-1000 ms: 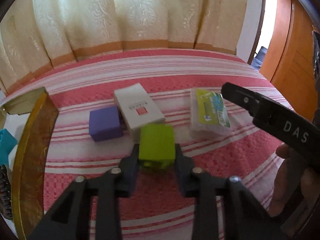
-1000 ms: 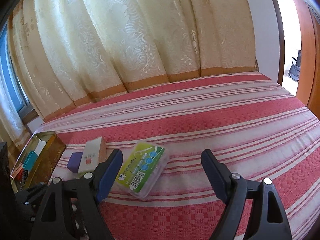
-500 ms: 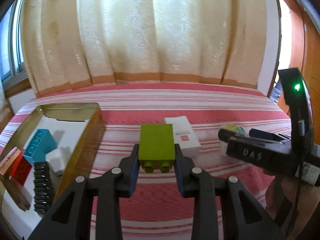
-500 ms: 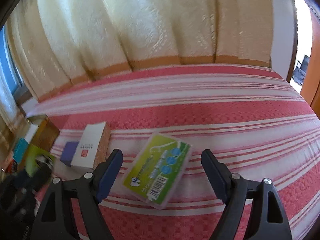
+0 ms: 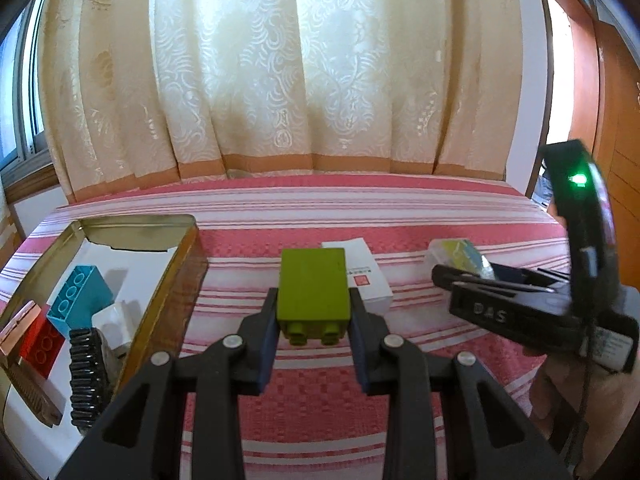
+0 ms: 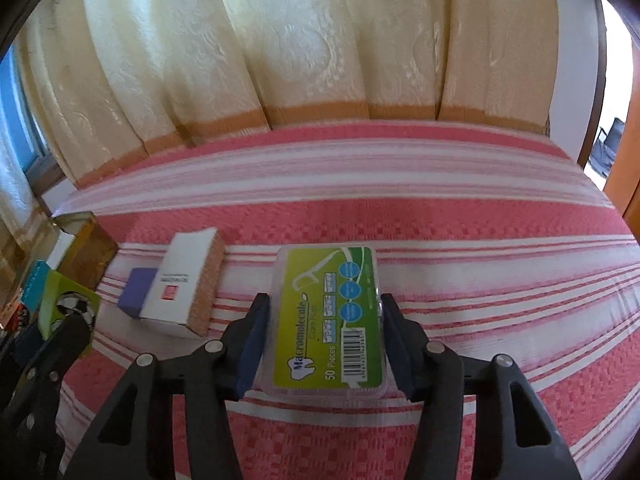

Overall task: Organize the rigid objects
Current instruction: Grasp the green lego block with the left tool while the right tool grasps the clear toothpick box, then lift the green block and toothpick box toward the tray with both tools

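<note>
My left gripper [image 5: 313, 312] is shut on a green toy brick [image 5: 313, 292] and holds it above the striped bed, just right of a gold tin [image 5: 168, 292]. The tin holds a teal brick [image 5: 78, 300], a red brick [image 5: 40, 350], a white piece [image 5: 116, 322] and a black comb [image 5: 86, 376]. My right gripper [image 6: 324, 340] has its jaws against both sides of a clear floss-pick box with a green label [image 6: 330, 316], lying on the bed. A white box [image 6: 180, 288] and a purple block [image 6: 136, 292] lie to its left.
The red and white striped bedcover [image 6: 480, 240] runs back to cream curtains [image 5: 300, 80]. An orange wooden door [image 5: 616, 100] stands at the right. The right gripper's body [image 5: 520, 308] and the hand holding it fill the right side of the left wrist view.
My left gripper lifted the green brick and carried it left toward the tin. My right gripper moved in over the floss-pick box and closed from wide open onto its sides.
</note>
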A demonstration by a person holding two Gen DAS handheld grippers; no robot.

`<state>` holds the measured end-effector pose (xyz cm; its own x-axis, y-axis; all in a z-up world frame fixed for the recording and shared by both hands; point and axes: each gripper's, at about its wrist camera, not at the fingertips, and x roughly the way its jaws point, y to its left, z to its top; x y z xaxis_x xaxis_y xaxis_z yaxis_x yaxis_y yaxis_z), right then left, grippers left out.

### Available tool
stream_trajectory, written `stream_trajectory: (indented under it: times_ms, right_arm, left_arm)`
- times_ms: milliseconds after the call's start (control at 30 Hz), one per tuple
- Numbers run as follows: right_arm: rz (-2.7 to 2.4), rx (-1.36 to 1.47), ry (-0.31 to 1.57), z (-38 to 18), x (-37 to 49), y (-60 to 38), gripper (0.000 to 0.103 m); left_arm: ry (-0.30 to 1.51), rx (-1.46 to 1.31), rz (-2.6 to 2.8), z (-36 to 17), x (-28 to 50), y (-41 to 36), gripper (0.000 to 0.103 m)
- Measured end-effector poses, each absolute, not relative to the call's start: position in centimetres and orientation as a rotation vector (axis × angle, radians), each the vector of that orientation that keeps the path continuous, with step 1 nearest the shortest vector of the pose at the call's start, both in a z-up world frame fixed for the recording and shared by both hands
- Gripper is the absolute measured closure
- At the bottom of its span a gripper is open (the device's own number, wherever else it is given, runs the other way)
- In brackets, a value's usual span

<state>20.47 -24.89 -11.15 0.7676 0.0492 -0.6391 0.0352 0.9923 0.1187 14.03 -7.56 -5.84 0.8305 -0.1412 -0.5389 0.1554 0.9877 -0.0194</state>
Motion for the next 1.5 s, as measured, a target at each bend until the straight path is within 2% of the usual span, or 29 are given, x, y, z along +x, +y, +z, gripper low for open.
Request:
stream_trajectory:
  times_ms: [567,933,1500]
  right_arm:
    - [-0.013,0.07,0.269,-7.3,12.4,-23.3,0.047]
    - [0.008,0.01,0.195,-7.1,10.0,-21.4,0.047]
    - [0.035,0.021,0.181,-7.1,9.1,-20.7,0.047]
  left_arm:
    - [0.473,0.039,-0.142,-5.0,11.8,-7.1,0.073]
    - [0.451,0.013,-0.13,-4.8,10.8,-5.8,0.073]
    - [0.407,-0.012,-0.114,-4.5,9.5,-4.4,0.073]
